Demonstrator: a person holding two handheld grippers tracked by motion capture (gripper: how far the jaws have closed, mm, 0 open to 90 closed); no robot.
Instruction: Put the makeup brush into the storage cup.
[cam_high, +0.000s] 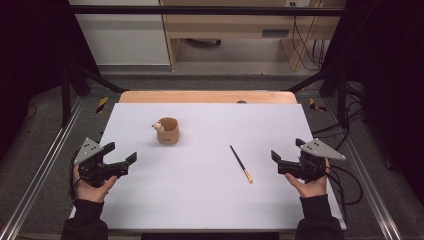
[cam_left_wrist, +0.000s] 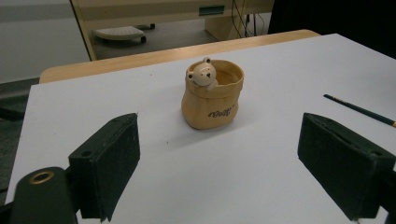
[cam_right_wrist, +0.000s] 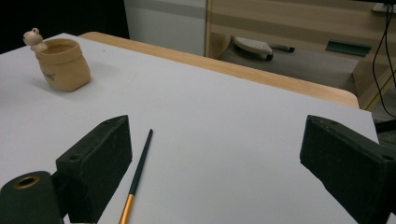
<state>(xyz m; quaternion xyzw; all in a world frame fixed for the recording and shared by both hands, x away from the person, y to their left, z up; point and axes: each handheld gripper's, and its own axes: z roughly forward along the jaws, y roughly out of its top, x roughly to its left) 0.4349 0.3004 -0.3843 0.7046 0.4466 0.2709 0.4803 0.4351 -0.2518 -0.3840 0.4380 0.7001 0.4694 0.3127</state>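
At lower left of the high view our left gripper (cam_high: 121, 153) hangs over the near left edge of the white sheet (cam_high: 200, 200), jaws spread wide with nothing between them, aimed up and right at the pot (cam_high: 168, 131). The pot, a tan sack-shaped cup with a small bear figure (cam_high: 159, 126) at its rim, stands upright at upper centre-left of the sheet, well apart from both grippers; in the left gripper view it sits centred between the two jaws, farther off. Right of centre the pencil (cam_high: 241, 163) lies flat on the sheet, slanting from upper left to lower right, its yellow end nearer us. At lower right our right gripper (cam_high: 275, 161) waits near the sheet's right edge, jaws likewise wide and empty; in the right gripper view the pencil (cam_right_wrist: 137, 177) runs just beside the left jaw. We judge this the start: nothing is yet grasped, and the likely job is to put the pencil in the pot. The next move calls for the right gripper to reach left, straddle the thin shaft across its width and close low against the sheet. Room is generous: bare sheet lies between pencil and pot, and the wooden table edge (cam_high: 207, 96) at the top is well behind them.
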